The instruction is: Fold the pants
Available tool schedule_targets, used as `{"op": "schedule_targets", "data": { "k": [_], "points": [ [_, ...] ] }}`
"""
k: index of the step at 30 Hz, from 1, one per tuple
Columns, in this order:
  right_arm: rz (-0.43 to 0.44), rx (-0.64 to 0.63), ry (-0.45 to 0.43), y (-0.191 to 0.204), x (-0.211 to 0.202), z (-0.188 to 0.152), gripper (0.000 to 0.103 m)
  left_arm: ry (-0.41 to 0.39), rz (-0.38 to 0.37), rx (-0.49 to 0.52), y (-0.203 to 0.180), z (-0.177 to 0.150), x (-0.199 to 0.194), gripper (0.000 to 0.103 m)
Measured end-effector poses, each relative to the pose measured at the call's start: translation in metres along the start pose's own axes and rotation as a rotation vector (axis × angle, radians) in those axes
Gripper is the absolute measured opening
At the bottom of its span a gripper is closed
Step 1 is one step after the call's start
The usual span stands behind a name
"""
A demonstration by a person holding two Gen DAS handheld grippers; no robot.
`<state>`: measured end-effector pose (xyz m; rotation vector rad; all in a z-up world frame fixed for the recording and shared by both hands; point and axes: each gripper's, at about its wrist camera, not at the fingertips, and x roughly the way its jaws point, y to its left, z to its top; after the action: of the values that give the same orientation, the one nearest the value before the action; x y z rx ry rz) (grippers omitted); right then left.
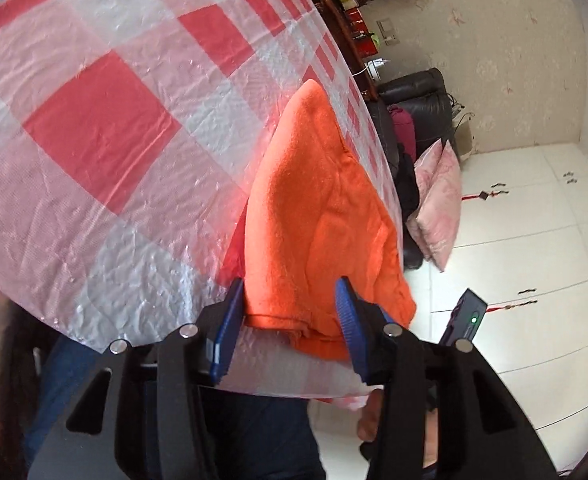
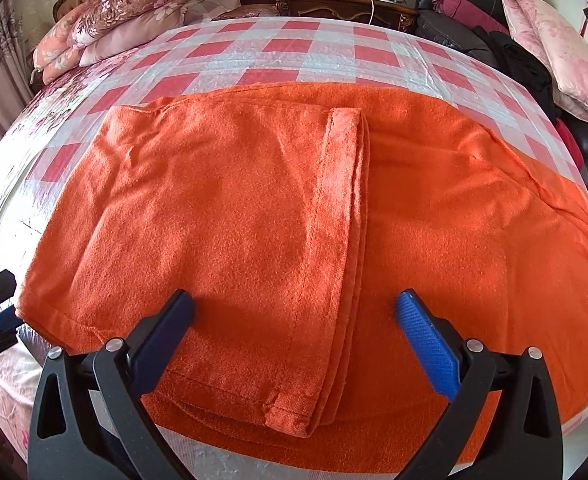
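The orange pants [image 2: 294, 216] lie on the bed, folded over once, with a leg hem edge [image 2: 346, 152] running down the middle. My right gripper [image 2: 294, 316] is open and hovers just above the near part of the pants, holding nothing. My left gripper [image 1: 290, 300] is open with its jaws on either side of the folded corner of the pants [image 1: 318, 208] at the bed's edge. The left gripper's blue tip [image 2: 6, 318] shows at the far left of the right wrist view.
A red-and-white checked plastic cover [image 2: 286, 46] lies over the bed. Floral quilts [image 2: 126, 8] are piled at the head. A dark nightstand [image 2: 342, 0], a black sofa [image 2: 454, 28] and pink cushions [image 2: 566, 52] stand on the right. White tile floor [image 1: 526, 240] lies beside the bed.
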<state>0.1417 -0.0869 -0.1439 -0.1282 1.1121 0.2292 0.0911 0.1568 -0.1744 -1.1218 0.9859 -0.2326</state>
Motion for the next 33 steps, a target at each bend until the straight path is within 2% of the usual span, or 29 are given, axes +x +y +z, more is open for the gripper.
{"op": "schedule_targets", "data": {
  "k": [5,7,11,14,17,21,22,23,27,30,33],
  "points": [
    [0.000,0.000,0.009,0.000,0.000,0.000,0.098,-0.032,-0.017,-0.002,-0.007,0.010,0.005,0.041],
    [0.001,0.001,0.015,0.000,0.000,0.001,0.098,-0.039,-0.059,0.002,-0.010,0.012,0.004,0.037],
    [0.002,0.003,0.031,0.000,0.001,0.002,0.098,-0.013,-0.135,-0.035,-0.005,0.010,0.004,0.037],
    [0.001,0.007,0.047,0.000,0.001,0.004,0.098,0.023,-0.072,-0.051,-0.003,0.002,0.013,0.037],
    [0.000,0.007,0.052,0.000,0.001,0.004,0.098,-0.006,-0.032,-0.027,-0.008,0.004,0.013,0.037],
    [-0.004,0.008,0.068,0.001,0.002,0.007,0.098,-0.024,0.076,0.080,-0.027,0.015,0.023,0.036],
    [-0.009,0.008,0.074,0.001,0.002,0.009,0.098,-0.018,0.126,0.105,-0.030,0.012,0.024,0.015],
    [-0.021,0.003,0.075,0.003,-0.001,0.011,0.098,-0.018,0.170,0.131,-0.034,0.011,0.028,0.012],
    [0.001,-0.042,0.035,0.020,-0.019,0.034,0.098,-0.078,0.245,0.244,-0.045,0.000,0.021,0.010],
    [0.061,-0.093,0.033,0.046,-0.028,0.058,0.098,-0.129,0.295,0.307,-0.050,-0.008,0.014,0.010],
    [0.139,-0.143,0.062,0.082,-0.031,0.083,0.098,-0.194,0.420,0.476,-0.069,-0.025,0.012,0.010]
  ]
}}
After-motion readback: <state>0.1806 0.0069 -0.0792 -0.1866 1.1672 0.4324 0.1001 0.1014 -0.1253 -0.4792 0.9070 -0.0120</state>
